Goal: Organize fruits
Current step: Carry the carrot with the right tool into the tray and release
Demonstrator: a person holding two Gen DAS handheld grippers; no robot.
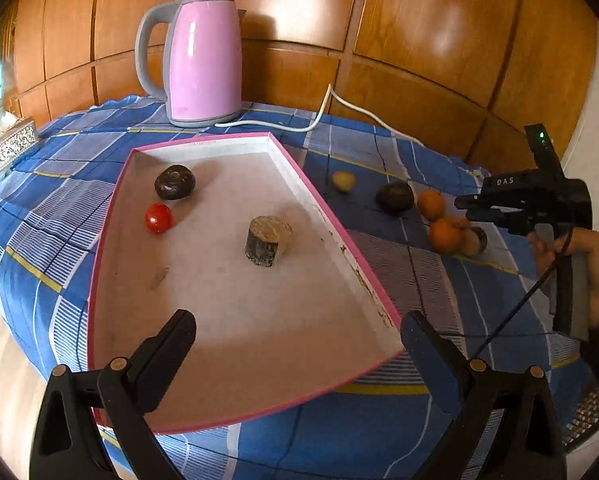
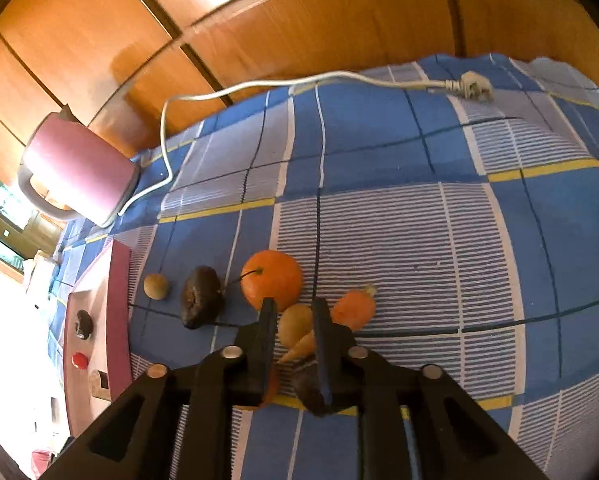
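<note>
A right gripper (image 2: 293, 314) is closing its fingers on a tan fruit (image 2: 296, 326) sitting between the pads, with an orange (image 2: 271, 285) just beyond the fingertips and a carrot-shaped piece (image 2: 353, 308) just outside the right finger. A dark fruit (image 2: 200, 296) and a small tan ball (image 2: 156, 286) are lying farther out past the left finger. The left gripper (image 1: 297, 330) is hovering with fingers spread wide and holding nothing, over the near end of a pink-rimmed tray (image 1: 339, 236) where a tomato (image 1: 158, 217), a dark fruit (image 1: 174, 182) and a brown block (image 1: 268, 240) are resting ahead of the fingertips.
</note>
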